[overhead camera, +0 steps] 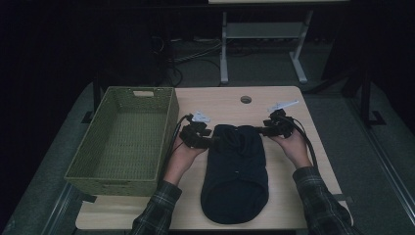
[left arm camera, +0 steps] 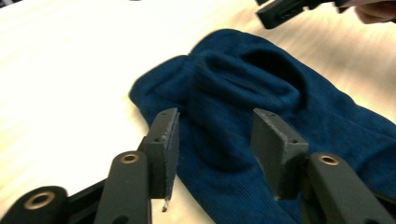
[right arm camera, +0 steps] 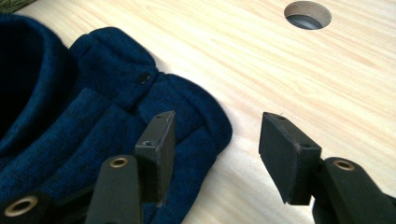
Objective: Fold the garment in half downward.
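Fingers of the left gripper [left arm camera: 215,140] and right gripper [right arm camera: 215,154] stand apart, gripping nothing. Both hover at the top corners of the blue sweater [overhead camera: 235,171], which lies flat on the desk [overhead camera: 288,196] beside a green basket [overhead camera: 122,142].

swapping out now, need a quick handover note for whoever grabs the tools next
Left tool: open, at the left of the dark blue knit garment, nothing gripped.
Right tool: open, at the garment's far right corner, nothing gripped.
Garment: flat on the table, neck end away from the person, apart from the green basket at its left.
Done: garment looks laid out and released.
Left: likely folding it or putting it in the basket; that is a guess.
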Demonstrator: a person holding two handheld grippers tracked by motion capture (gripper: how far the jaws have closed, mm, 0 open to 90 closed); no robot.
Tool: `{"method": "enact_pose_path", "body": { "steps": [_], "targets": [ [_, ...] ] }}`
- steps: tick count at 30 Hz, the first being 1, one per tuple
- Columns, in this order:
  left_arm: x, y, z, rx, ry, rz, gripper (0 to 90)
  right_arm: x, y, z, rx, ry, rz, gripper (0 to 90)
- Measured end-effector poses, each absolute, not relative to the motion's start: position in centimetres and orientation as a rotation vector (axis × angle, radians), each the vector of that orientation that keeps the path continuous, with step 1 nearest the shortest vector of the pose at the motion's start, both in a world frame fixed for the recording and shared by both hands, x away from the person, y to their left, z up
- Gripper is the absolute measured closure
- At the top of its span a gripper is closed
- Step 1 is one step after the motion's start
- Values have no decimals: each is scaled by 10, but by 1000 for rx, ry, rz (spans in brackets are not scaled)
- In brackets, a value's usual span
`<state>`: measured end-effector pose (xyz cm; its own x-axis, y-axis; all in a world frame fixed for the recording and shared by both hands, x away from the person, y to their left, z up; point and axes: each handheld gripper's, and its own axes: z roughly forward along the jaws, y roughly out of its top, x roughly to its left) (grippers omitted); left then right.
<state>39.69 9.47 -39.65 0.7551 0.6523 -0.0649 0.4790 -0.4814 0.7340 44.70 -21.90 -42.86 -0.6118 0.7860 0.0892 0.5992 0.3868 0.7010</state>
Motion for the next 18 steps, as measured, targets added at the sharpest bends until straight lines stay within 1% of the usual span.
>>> {"method": "enact_pose_path", "body": {
  "steps": [3,7,10,14,18],
  "targets": [
    [409,94,-397,2163,868,285,483,450,-220,-426,1223,2361,1047,466],
    [426,93,-396,2137,904,284,458,456,-221,-424,1251,2384,1036,452],
    [439,92,-396,2143,923,318,453,457,-218,-423,1250,2392,1027,448],
    [456,89,-401,2131,955,325,447,457,-215,-423,1231,2392,1020,435],
    [472,83,-412,2167,982,346,435,458,-215,-425,1239,2389,1023,433]
  ]
}}
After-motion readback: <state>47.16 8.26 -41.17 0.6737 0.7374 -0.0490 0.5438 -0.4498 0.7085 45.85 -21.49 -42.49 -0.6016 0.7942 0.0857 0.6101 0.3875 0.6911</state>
